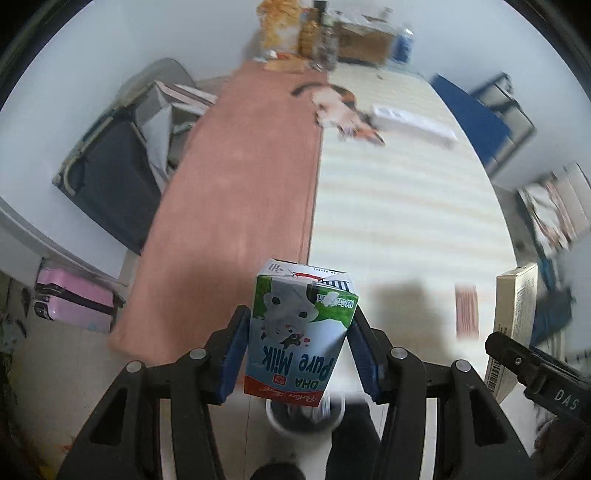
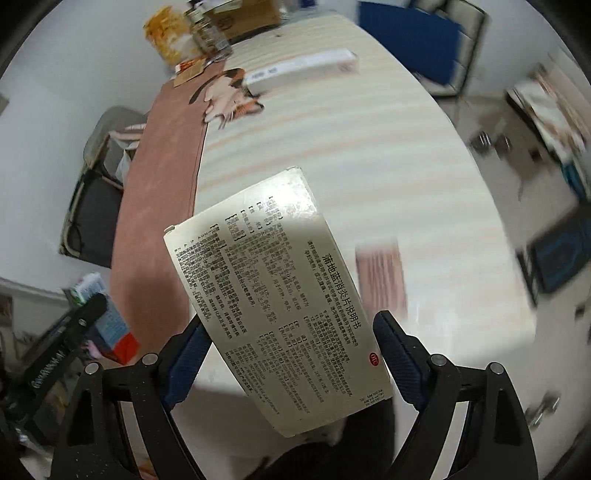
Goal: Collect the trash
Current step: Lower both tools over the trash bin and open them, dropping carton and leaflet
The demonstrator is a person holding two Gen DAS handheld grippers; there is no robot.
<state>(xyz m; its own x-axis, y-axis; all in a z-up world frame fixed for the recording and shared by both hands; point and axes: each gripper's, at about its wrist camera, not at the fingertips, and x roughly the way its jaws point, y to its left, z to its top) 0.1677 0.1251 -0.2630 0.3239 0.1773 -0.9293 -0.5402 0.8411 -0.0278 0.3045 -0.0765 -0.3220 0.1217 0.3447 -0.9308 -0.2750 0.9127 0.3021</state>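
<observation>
My left gripper point(image 1: 299, 339) is shut on a small milk carton point(image 1: 301, 328), green and blue with "Pure Milk" printed upside down, held above the near edge of the table. A white cup-like bin point(image 1: 306, 415) shows blurred right below the carton. My right gripper point(image 2: 290, 332) is shut on a flat cream medicine box point(image 2: 280, 291) covered in black print, tilted and held above the table's near edge. That box also shows at the right of the left wrist view point(image 1: 513, 317). The milk carton shows at the lower left of the right wrist view point(image 2: 110, 325).
A striped cream table point(image 1: 399, 206) with a pink-brown runner point(image 1: 236, 206) stretches away. On it lie a cat-shaped item point(image 1: 338, 105), a long white box point(image 1: 413, 123), and a small red-striped wrapper point(image 1: 467, 308). Boxes and jars point(image 1: 325, 33) stand at the far end. Chairs point(image 1: 110, 173) flank the table.
</observation>
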